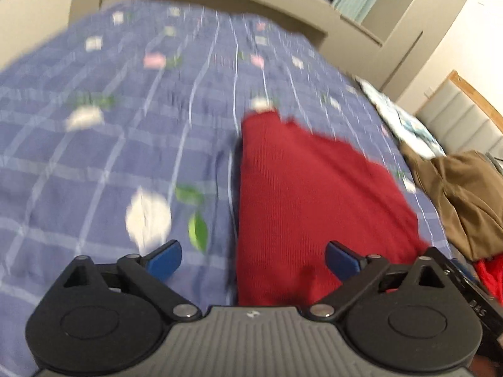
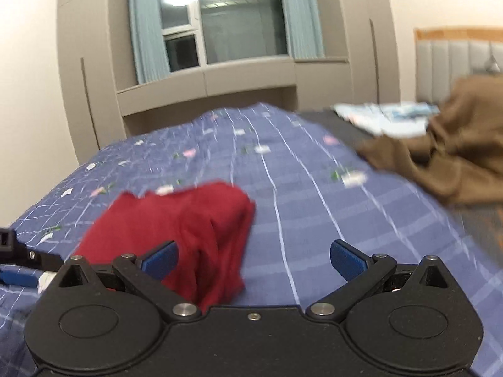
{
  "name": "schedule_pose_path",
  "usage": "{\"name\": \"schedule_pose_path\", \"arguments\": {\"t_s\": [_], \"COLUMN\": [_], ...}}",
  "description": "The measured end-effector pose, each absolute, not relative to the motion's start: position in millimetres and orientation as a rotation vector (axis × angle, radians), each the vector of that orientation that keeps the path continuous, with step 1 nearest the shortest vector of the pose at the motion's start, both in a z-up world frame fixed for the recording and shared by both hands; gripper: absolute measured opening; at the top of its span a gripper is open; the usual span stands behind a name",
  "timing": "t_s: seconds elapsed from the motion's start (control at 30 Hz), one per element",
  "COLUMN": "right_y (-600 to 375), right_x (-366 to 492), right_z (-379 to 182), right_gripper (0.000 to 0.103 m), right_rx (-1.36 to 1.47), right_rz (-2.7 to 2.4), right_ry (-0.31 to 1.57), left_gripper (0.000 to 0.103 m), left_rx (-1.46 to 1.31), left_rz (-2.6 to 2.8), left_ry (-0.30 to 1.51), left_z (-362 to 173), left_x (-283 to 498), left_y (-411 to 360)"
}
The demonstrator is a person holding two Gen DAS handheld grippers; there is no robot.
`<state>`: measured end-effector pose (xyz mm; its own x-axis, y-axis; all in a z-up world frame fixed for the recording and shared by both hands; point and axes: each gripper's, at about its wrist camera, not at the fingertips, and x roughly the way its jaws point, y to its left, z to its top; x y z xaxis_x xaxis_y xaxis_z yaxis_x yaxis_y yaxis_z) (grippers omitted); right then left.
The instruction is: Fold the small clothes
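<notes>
A dark red garment lies folded flat on the blue checked bedspread. In the left wrist view my left gripper is open and empty, just above the garment's near left edge. In the right wrist view the same red garment lies at the lower left, with a raised fold at its right end. My right gripper is open and empty, above the garment's near right corner and the bedspread. Part of the left gripper shows at the left edge.
A brown garment is heaped on the right side of the bed, also seen in the left wrist view. A white and blue patterned cloth lies behind it. A grey headboard stands at the right. A window and cabinets are beyond the bed.
</notes>
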<state>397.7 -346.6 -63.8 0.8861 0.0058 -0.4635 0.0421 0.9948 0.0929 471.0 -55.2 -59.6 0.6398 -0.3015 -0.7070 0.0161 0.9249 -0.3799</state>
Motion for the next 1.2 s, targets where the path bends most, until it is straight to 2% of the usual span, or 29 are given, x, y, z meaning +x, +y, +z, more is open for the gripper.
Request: {"name": "schedule_pose_path", "arguments": {"t_s": [0.23,0.43,0.6,0.73,1.2], "right_y": [-335.5,-348.2,-361.9,-364.7,-370.4], "right_x": [474.4,523.4,525.1,524.1,523.6], "right_z": [-68.9,-96.6,-119.6,-123.2,-126.5], "right_gripper": [0.103,0.103,0.103,0.102,0.103], "right_rx": [-0.070,-0.093,0.007,0.036,0.082], "right_rz": [-0.083,-0.141,-0.119,-0.110,-0.098], "right_ry": [0.462,0.532,0.540,0.540,0.538], "left_gripper": [0.102,0.102,0.103,0.103,0.103], "left_rx": [-0.280,-0.255,-0.227,-0.147,-0.146], "left_rz": [-0.060,0.039,0.062,0.079,0.084], "left_ry": [0.787,0.839,0.858,0.810,0.801], "left_z": [-42.8,-67.4,-99.3,-103.8,-105.5], "left_x": [534.7,583.9,588.2,583.0,586.0], "left_y": [-78.9,-89.9,-91.2,-104.9,-104.8]}}
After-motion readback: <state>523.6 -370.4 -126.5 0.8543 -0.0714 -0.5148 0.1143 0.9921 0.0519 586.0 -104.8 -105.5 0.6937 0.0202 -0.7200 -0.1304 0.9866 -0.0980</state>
